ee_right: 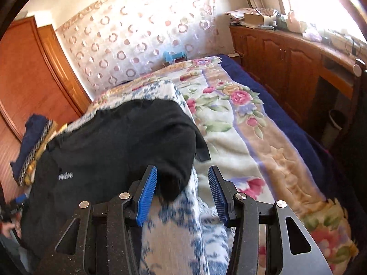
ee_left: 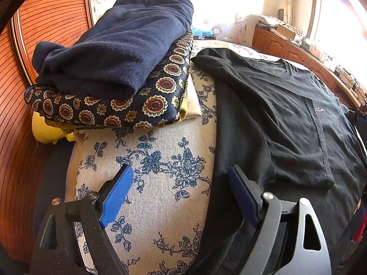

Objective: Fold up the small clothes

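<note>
We see the black t-shirt [ee_left: 286, 114] spread flat on the floral-covered ironing board [ee_left: 156, 151], beside a folded clothes stack [ee_left: 119, 68]. Left claw [ee_left: 181, 181] gapes wide, one finger over the shirt edge, gripping nothing. Right claw [ee_right: 182, 183] half apart, empty, sleeve [ee_right: 176, 174] just ahead.

The only writing in sight is a small white script word on the black T-shirt [ee_left: 286, 105], stitched at the top edge of its chest pocket [ee_left: 321, 137]. From the left wrist view just its tail end shows, something like "ncn", and I cannot make out the rest. From the right wrist view the same white lettering [ee_right: 65, 176] is smeared by blur and cannot be read at all. Nothing else in the room carries a legible label, brand or number.
</note>
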Action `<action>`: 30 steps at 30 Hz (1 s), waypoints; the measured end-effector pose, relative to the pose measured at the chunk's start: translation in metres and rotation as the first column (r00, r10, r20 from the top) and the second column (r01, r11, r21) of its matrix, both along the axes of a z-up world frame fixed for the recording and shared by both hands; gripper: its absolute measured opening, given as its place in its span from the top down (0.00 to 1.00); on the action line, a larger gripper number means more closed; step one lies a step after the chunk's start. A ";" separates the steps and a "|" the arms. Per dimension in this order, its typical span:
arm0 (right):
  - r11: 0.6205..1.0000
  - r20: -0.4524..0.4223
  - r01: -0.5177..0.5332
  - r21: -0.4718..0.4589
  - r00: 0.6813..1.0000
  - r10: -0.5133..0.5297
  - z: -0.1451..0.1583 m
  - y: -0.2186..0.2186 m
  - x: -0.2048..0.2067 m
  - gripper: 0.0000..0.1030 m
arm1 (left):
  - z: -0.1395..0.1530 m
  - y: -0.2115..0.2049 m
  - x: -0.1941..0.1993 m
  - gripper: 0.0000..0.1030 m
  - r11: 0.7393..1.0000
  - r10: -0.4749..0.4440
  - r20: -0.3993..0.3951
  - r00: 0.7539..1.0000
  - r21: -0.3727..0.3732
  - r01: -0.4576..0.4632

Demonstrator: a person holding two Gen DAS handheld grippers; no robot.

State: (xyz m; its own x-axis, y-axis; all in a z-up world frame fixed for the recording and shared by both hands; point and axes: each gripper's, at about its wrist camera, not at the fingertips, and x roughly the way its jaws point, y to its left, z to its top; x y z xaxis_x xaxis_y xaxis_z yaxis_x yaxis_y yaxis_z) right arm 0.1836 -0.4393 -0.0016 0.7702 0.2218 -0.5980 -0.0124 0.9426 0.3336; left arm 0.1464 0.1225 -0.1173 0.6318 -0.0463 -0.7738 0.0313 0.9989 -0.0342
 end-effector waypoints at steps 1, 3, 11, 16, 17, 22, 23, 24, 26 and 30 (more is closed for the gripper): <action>1.000 -0.010 0.003 0.008 1.000 -0.003 0.000 0.000 0.006 0.53 | 0.001 -0.001 0.001 0.17 1.000 0.005 -0.005 1.000 0.003 -0.005; 1.000 -0.034 0.009 0.025 0.999 -0.008 -0.008 -0.003 0.014 0.53 | 0.005 -0.004 0.001 0.17 1.000 0.017 -0.002 1.000 0.013 -0.017; 0.994 -0.138 -0.005 0.112 0.990 0.020 -0.020 -0.017 0.046 0.53 | 0.031 -0.064 -0.003 0.17 0.992 -0.124 0.068 0.990 0.001 0.124; 0.991 -0.142 -0.015 0.129 0.989 0.034 -0.014 -0.021 0.052 0.53 | 0.033 -0.117 0.013 0.17 0.972 -0.236 0.051 0.971 -0.012 0.236; 0.992 -0.139 -0.020 0.128 0.990 0.038 -0.014 -0.021 0.053 0.53 | 0.032 -0.124 0.016 0.17 0.968 -0.250 0.049 0.967 -0.010 0.251; 0.995 -0.108 -0.043 0.089 0.993 0.053 -0.012 -0.014 0.050 0.70 | 0.022 -0.158 0.034 0.17 0.954 -0.298 0.009 0.955 0.027 0.297; 0.997 -0.099 -0.046 0.061 0.994 0.052 -0.010 -0.011 0.050 0.76 | 0.019 -0.162 0.036 0.17 0.952 -0.306 0.002 0.952 0.034 0.306; 0.998 -0.088 -0.047 0.029 0.995 0.050 -0.010 -0.007 0.050 0.78 | 0.017 -0.165 0.036 0.17 0.949 -0.312 -0.004 0.950 0.039 0.312; 0.998 -0.062 -0.049 -0.038 0.997 0.047 -0.005 0.000 0.048 0.92 | 0.010 -0.171 0.040 0.17 0.945 -0.321 -0.025 0.947 0.060 0.322; 0.993 0.018 -0.052 -0.107 0.998 0.054 0.012 0.012 0.041 0.93 | 0.005 -0.167 0.042 0.17 0.945 -0.325 -0.028 0.945 0.019 0.326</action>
State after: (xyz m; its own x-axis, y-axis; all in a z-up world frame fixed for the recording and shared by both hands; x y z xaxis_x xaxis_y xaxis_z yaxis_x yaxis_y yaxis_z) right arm 0.2243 -0.4268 0.0105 0.7716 0.1988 -0.6042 -0.0696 0.9706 0.2304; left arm 0.1886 -0.0440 -0.1123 0.5666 -0.2288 -0.7916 0.3544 0.9349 -0.0166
